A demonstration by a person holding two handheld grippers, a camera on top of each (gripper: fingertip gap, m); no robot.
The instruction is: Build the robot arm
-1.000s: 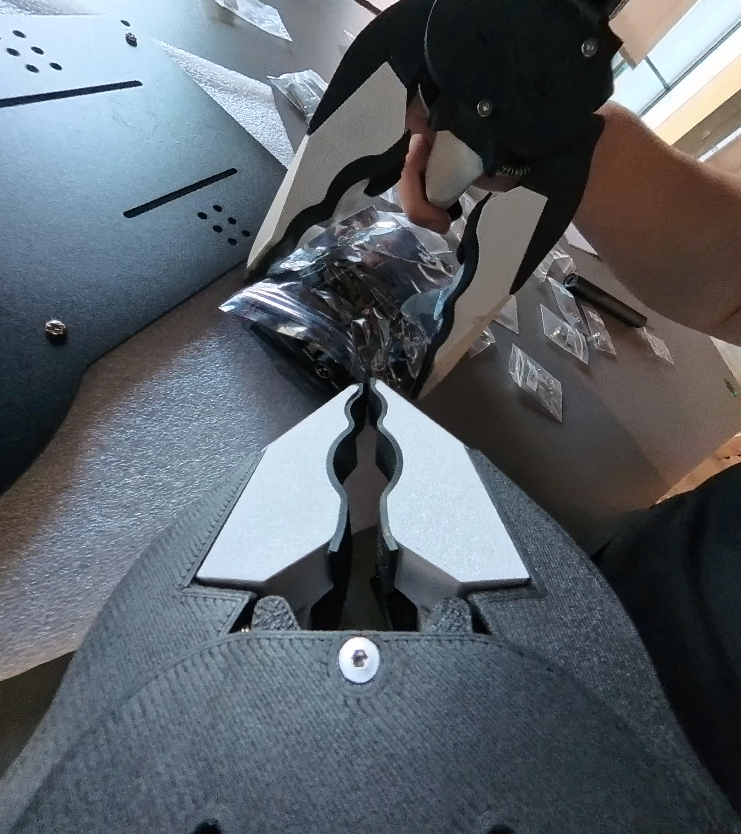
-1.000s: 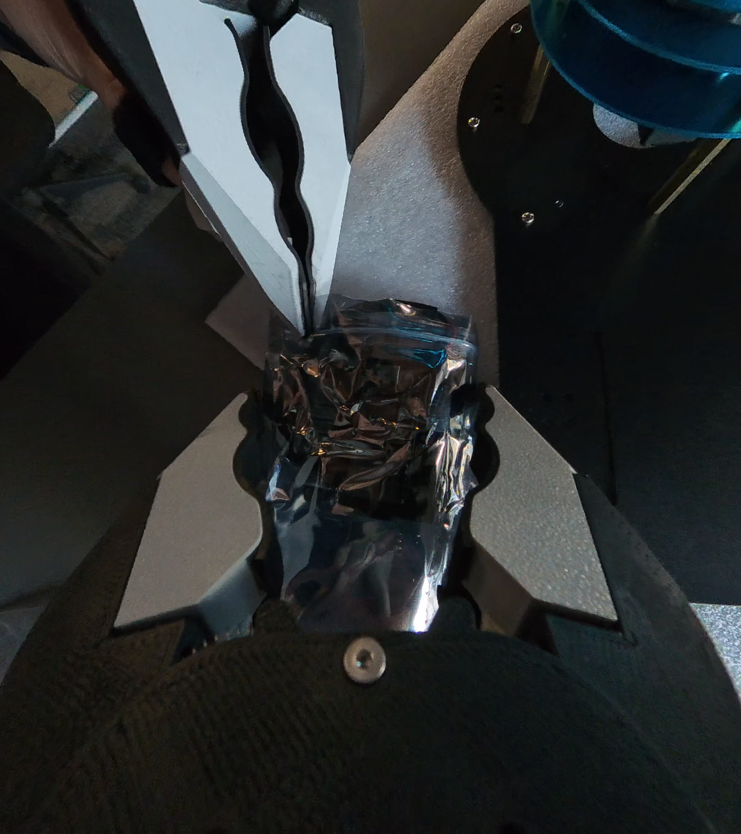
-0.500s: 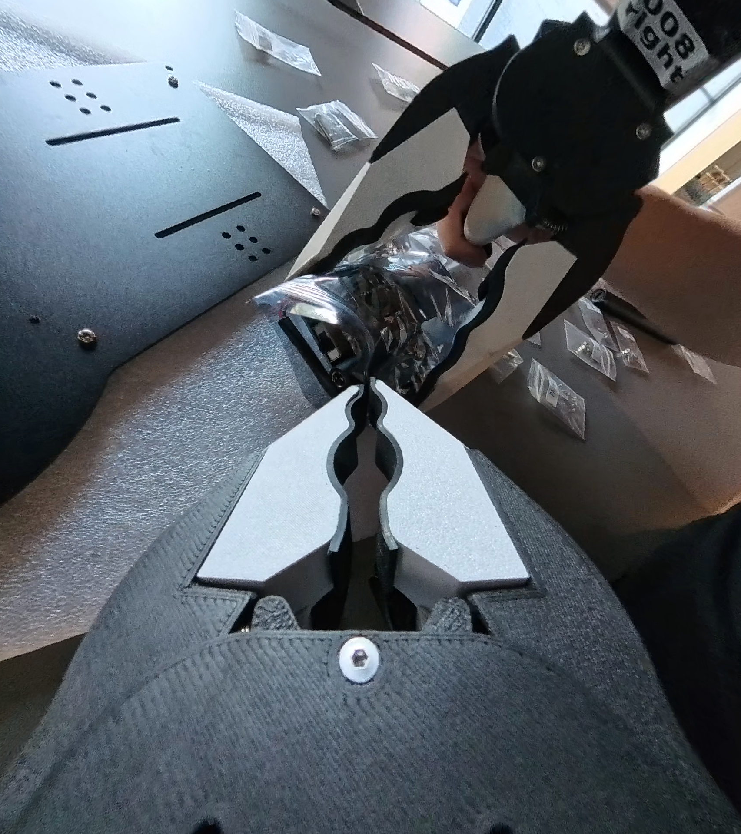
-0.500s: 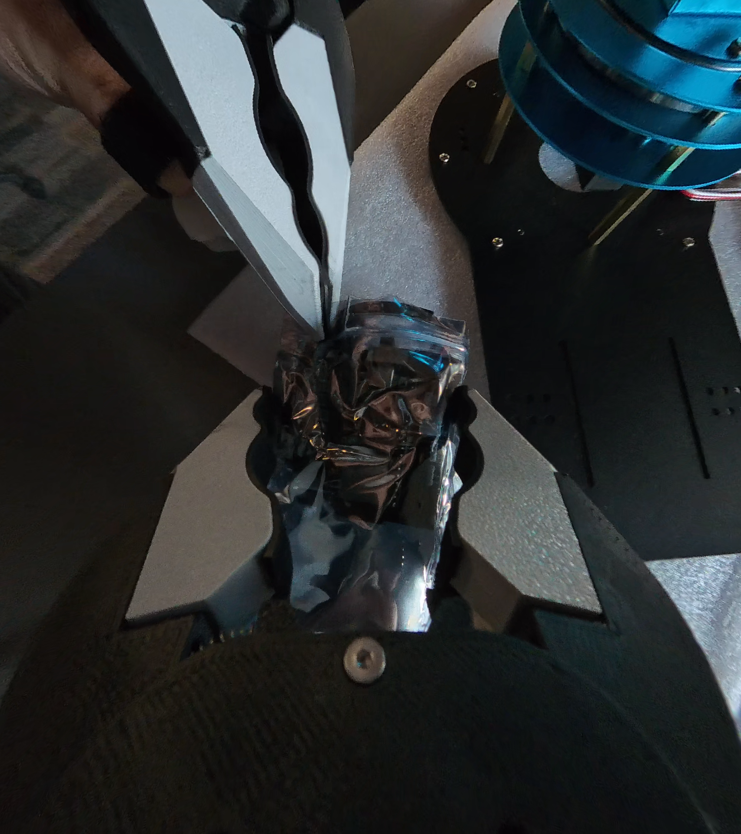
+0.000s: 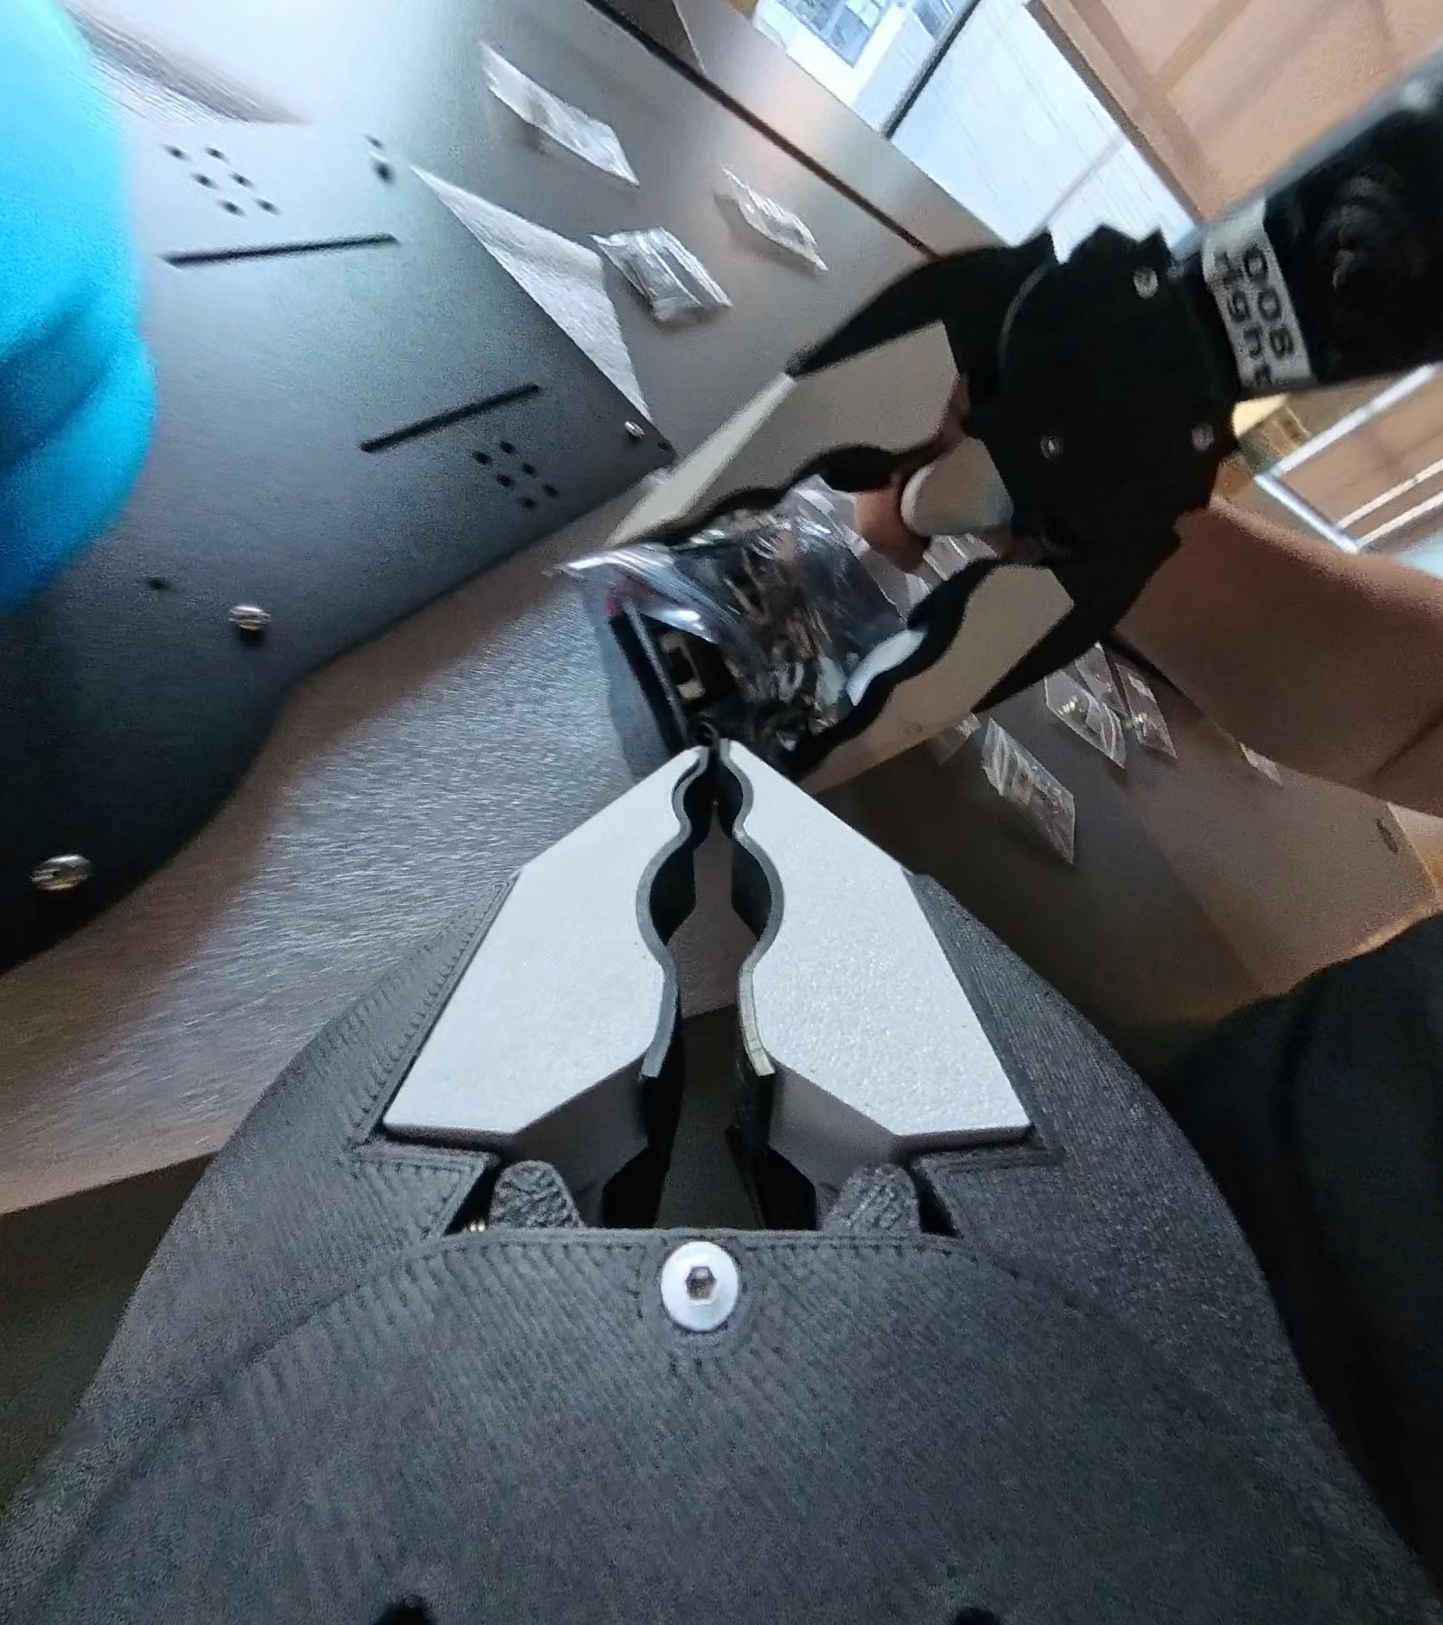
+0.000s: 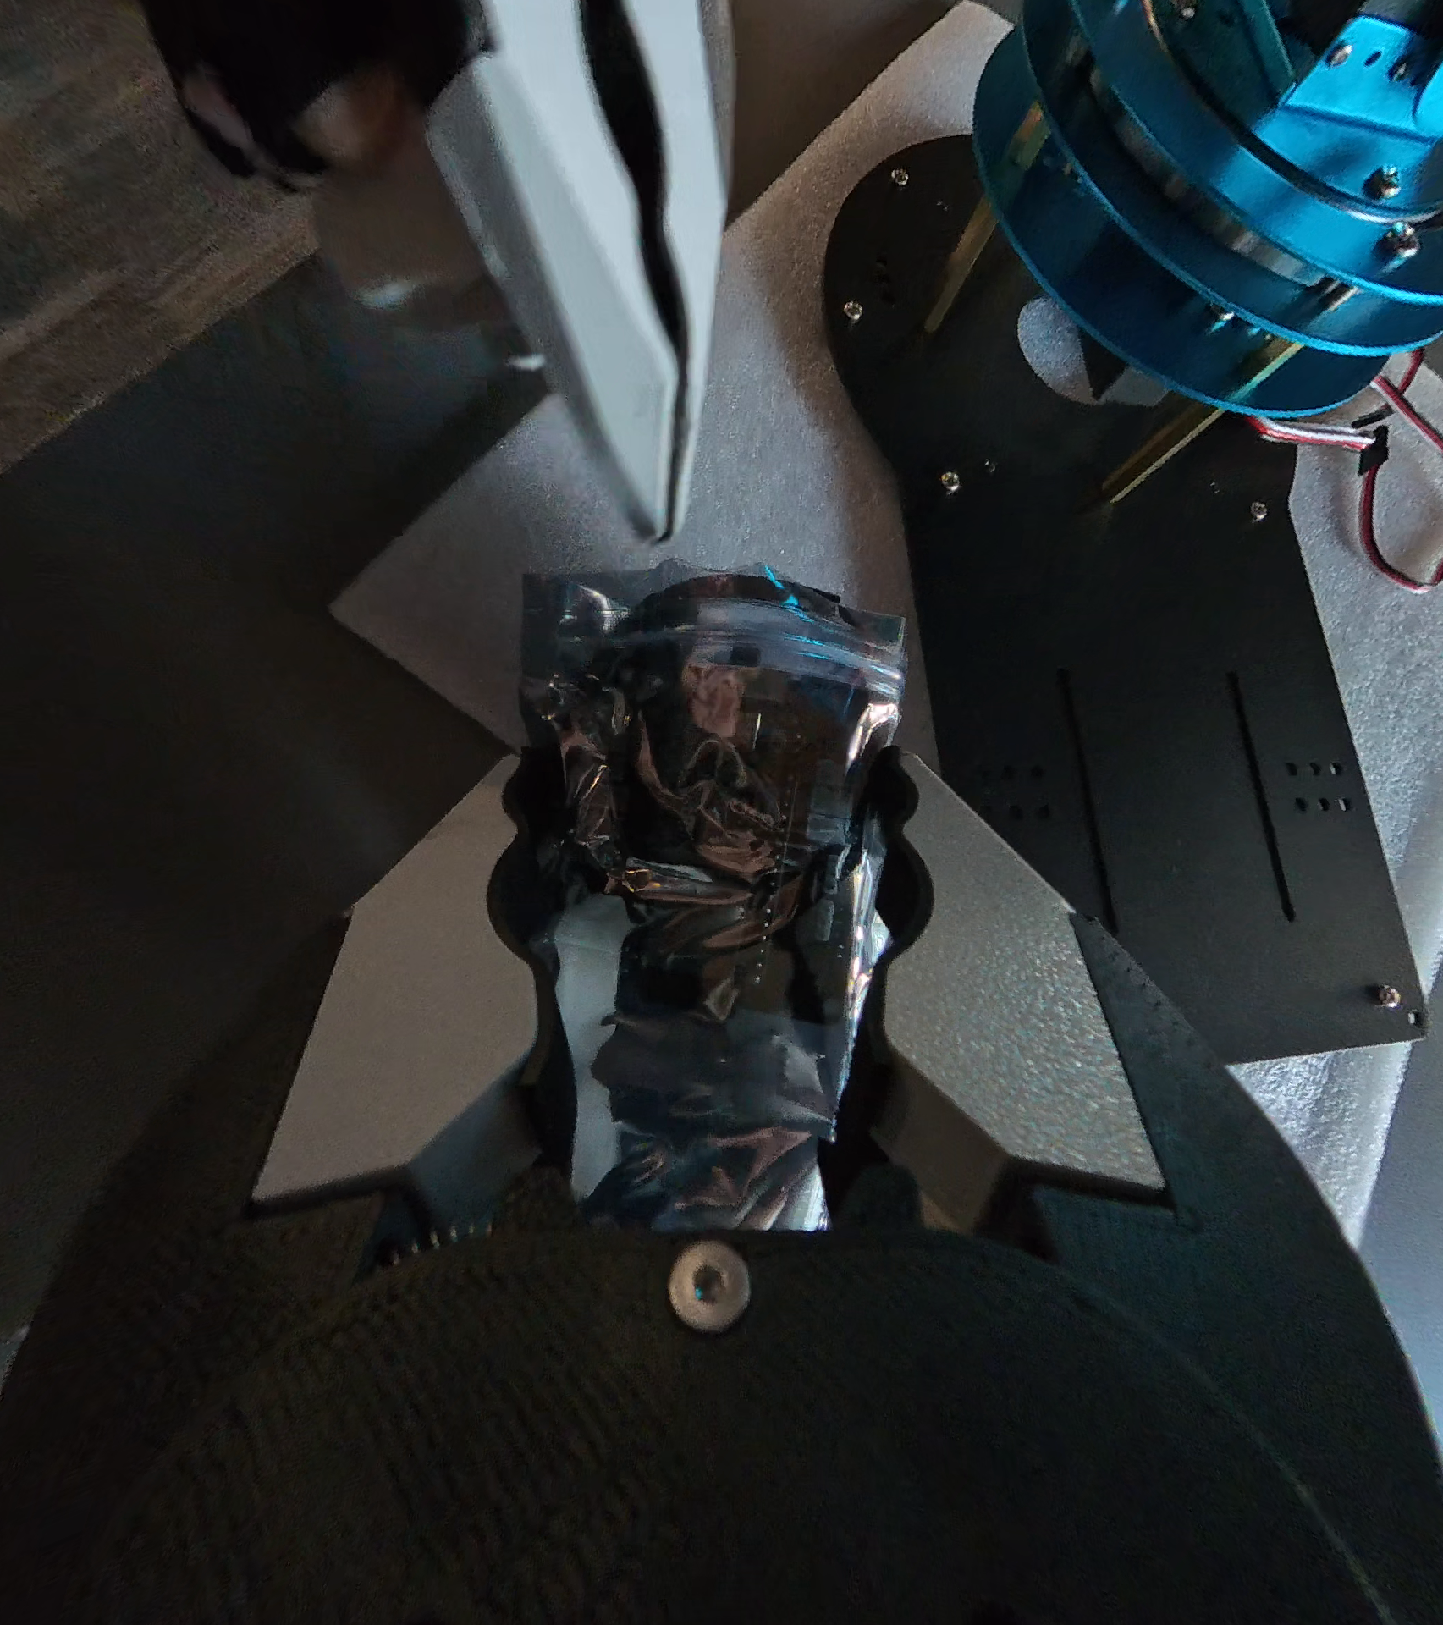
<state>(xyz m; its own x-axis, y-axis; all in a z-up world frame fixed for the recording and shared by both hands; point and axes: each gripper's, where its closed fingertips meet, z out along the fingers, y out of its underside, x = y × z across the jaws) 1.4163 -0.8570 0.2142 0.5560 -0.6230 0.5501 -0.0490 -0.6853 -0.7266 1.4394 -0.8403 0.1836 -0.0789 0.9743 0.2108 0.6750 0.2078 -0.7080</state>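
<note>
Grey foam sheeting (image 6: 788, 369) covered the tabletop beside a black slotted plate (image 6: 1157, 730) carrying a blue disc stack (image 6: 1210, 193). I had my right gripper (image 6: 713, 796) clamped round a crinkled dark zip bag (image 6: 709, 791). My left gripper (image 5: 710, 758), fingers pinched together, sat just beside the bag's edge; whether it pinched anything, I couldn't tell.

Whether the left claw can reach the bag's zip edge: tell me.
Probably yes: the left claw sits just off the zip edge of the bag, nothing between, and the right claw grips lower down. Its jaws are shut and must open first.
</note>
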